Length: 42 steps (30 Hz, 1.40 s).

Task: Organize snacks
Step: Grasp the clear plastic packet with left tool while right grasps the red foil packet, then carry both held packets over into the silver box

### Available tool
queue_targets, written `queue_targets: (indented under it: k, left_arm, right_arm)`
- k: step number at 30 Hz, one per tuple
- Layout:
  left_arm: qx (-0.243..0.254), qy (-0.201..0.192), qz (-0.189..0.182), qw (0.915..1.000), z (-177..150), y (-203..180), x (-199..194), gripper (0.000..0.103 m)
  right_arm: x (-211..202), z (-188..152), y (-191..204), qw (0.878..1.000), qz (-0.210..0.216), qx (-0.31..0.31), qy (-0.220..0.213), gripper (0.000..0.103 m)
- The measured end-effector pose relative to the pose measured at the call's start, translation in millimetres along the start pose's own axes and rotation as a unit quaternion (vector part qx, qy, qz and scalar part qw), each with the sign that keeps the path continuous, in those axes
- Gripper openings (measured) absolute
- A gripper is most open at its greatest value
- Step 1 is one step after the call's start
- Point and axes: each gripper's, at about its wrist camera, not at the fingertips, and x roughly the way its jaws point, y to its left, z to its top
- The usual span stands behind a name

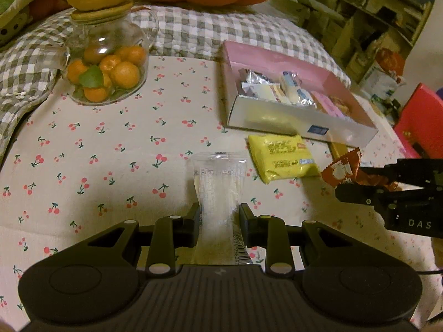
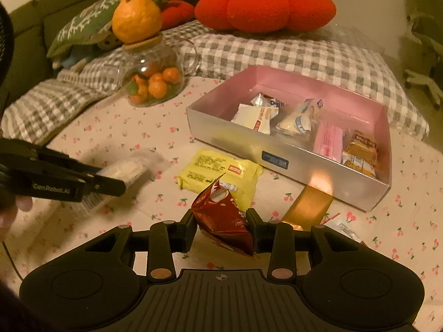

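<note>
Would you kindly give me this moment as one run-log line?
left gripper: shut on clear packet | right gripper: shut on red packet | yellow packet: on cloth | box: part-filled

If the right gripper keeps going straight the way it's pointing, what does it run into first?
Probably the yellow snack packet, lying directly ahead of the right gripper, which is shut on the red snack packet. Beyond it stands the pink box; depth is uncertain.
</note>
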Motion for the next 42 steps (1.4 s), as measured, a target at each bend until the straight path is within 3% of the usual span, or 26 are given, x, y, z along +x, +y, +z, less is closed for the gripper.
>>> queue_targets:
  k: [16,42]
  left_arm:
    - [-0.028,-0.018,-0.016,0.9993,15.5,-11.5,-9.4,0.026]
    - [-0.102,-0.071,-0.047,0.9911,55.5,-36.0,4.3,0.026]
  right_arm:
    - [-22.2,16.8,-14.0,0.998,0.02,0.059,-0.004,0.037]
    - [-36.1,41.5,-74.9,0.98,0.01,0.183,-0.075,0.037]
